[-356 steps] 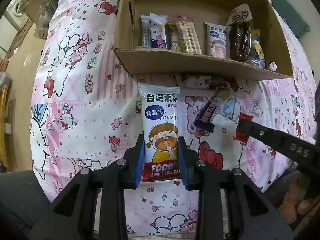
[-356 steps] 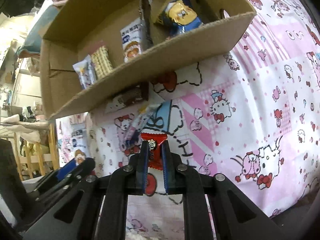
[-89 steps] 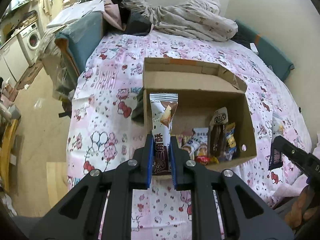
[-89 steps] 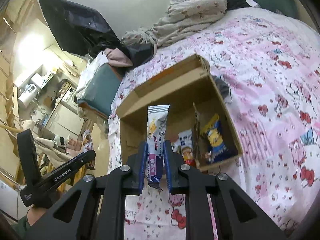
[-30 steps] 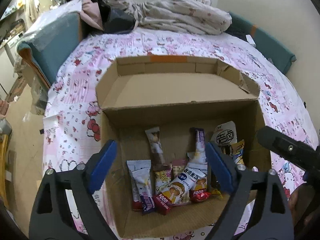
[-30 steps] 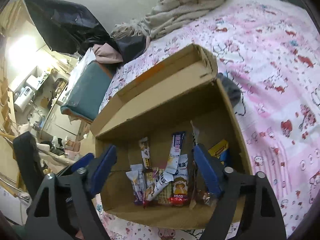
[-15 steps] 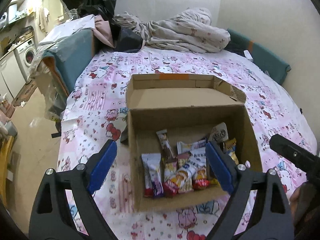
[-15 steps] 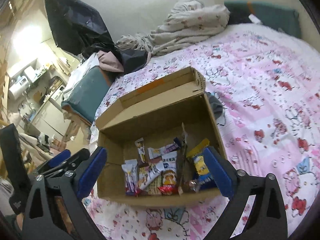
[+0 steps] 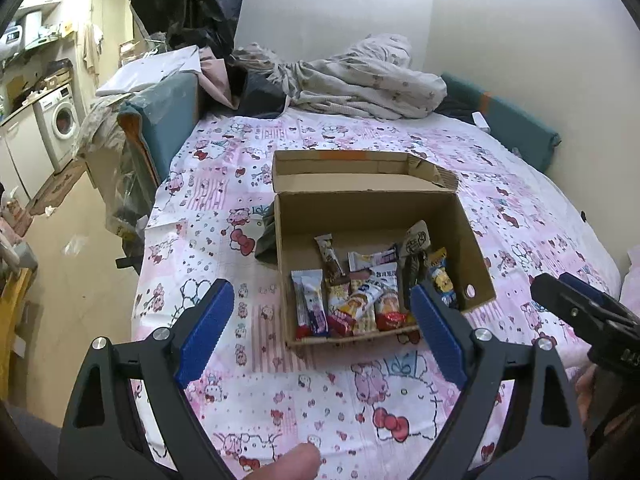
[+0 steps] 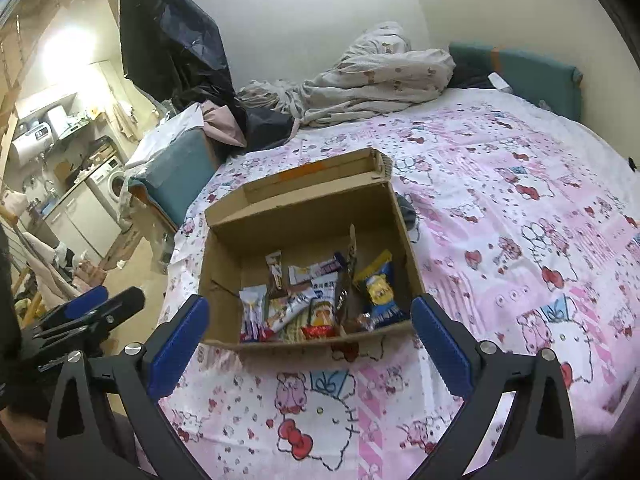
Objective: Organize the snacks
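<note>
On the far left, a white front-loading washing machine (image 9: 60,124) is standing in a kitchen nook beyond the bed, and a teal padded bench (image 9: 164,120) piled with white paper and clothes is sitting against the bed's near-left edge. The left gripper (image 9: 320,332), black-framed with blue ribbed pads, is hovering above the pink-and-white cartoon-kitten bedsheet (image 9: 224,208) with its jaws spread wide apart and nothing between them. A fingertip is showing at the bottom edge of the left wrist view.

Between those blue pads, the open brown cardboard box (image 9: 372,208) is resting on the sheet with its back flap folded outward. The snacks are lying inside it, crowded toward the near wall: a white-and-purple wrapped bar (image 9: 310,300) at the left, a slim brown-and-white chocolate wafer packet (image 9: 329,256) leaning behind it, a white rice-cake packet with a cartoon child (image 9: 364,300) in the middle, a dark vacuum-sealed snack with a beige label (image 9: 414,256) standing upright, and a blue-and-yellow cartoon packet (image 10: 378,288) at the right, just beside the box's side wall.

A crumpled beige floral quilt (image 9: 360,76) is lying at the bed's far end. The right gripper (image 10: 310,340) is likewise holding over the sheet before the box, its jaws wide apart and empty. A teal cushion (image 10: 520,68) is lining the wall at far right.
</note>
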Available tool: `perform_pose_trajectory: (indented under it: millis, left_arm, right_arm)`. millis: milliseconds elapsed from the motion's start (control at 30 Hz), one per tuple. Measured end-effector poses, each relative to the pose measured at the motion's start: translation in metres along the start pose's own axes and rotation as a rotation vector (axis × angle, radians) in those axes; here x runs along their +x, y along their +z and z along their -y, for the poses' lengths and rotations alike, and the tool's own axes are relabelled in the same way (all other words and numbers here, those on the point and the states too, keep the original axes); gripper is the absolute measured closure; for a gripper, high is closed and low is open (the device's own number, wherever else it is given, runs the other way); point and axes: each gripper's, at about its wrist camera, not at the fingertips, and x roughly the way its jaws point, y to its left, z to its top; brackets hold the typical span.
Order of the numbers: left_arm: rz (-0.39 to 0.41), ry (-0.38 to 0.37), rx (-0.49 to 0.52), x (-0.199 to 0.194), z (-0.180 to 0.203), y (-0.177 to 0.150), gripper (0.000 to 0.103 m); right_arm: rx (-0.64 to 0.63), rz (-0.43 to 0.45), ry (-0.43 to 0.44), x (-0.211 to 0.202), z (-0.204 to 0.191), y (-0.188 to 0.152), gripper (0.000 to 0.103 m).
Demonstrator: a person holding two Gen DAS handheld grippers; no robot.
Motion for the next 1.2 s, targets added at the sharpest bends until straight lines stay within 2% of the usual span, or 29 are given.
perform_pose_trajectory:
  millis: [167, 233, 267, 433, 600, 1200]
  left_arm:
    - [0.009, 0.02, -0.006, -0.008, -0.002, -0.013, 0.015]
    - [0.016, 0.03, -0.027, -0.009, -0.006, -0.018, 0.009]
    - [0.017, 0.04, -0.037, -0.008, -0.008, -0.019, 0.0]
    - [0.005, 0.074, -0.047, 0.0, -0.012, -0.025, 0.0]
    - [-0.009, 0.084, -0.047, 0.007, -0.013, -0.026, 0.0]
    - [-0.027, 0.058, -0.061, 0.01, -0.012, -0.027, 0.0]
  right_arm:
    - [-0.018, 0.011, -0.02, -0.004, -0.002, -0.012, 0.0]
    - [-0.029, 0.015, -0.029, -0.003, -0.005, -0.014, 0.0]
    - [-0.03, 0.019, -0.034, -0.001, -0.006, -0.015, 0.0]
    - [-0.019, -0.016, -0.035, 0.014, -0.008, -0.022, 0.0]
    - [-0.045, -0.015, -0.051, 0.022, -0.013, -0.022, 0.0]
    - [-0.04, -0.022, -0.059, 0.027, -0.012, -0.022, 0.0]
